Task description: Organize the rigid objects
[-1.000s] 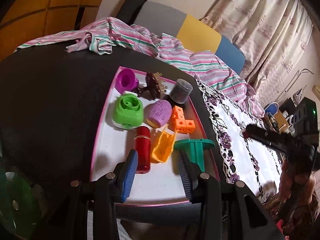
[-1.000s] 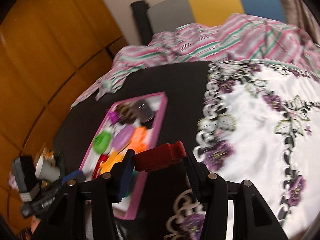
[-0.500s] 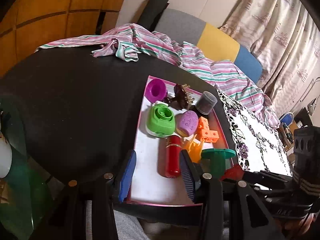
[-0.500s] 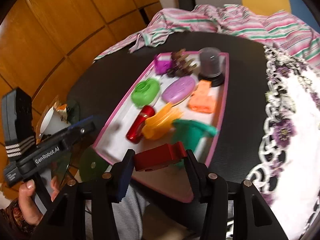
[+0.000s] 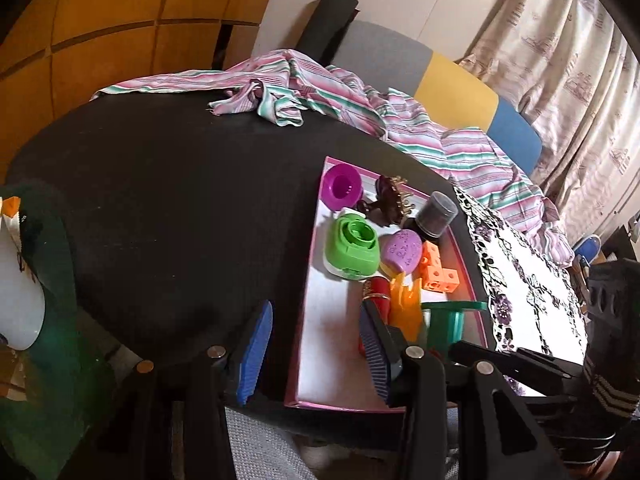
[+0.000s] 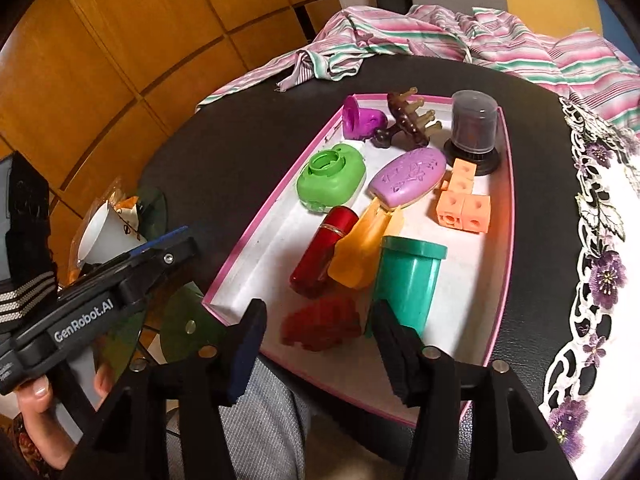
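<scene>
A round black table (image 6: 224, 152) stands before orange wood panelling, with a pink-rimmed white tray (image 6: 505, 240) on it beside a purple-flowered lace cloth (image 6: 600, 280). Nearest the right wrist camera, the right gripper (image 6: 316, 340) hangs over the tray's near end; its jaws have just been opening and the red toy block (image 6: 320, 322) now lies blurred between them, seemingly free of both pads, on or just above the tray floor. Just beyond the right-hand finger stands a teal flanged cylinder (image 6: 408, 280), tilted, with a yellow-orange plastic piece (image 6: 360, 252) and a red tube (image 6: 324, 252) leaning side by side next to it. Further in lie a green lidded case (image 6: 332, 180), a lilac oval case (image 6: 408, 178) and joined orange cubes (image 6: 464, 204). At the far end sit a magenta cup (image 6: 360, 122) on its side, a brown hair claw (image 6: 408, 120) and a dark grey cylinder (image 6: 474, 128). The left gripper (image 5: 316, 344) holds nothing, jaws parted, straddling the tray's left rim over the near edge of the table. A pink-and-green striped cloth (image 6: 440, 44) is heaped at the table's far side.
</scene>
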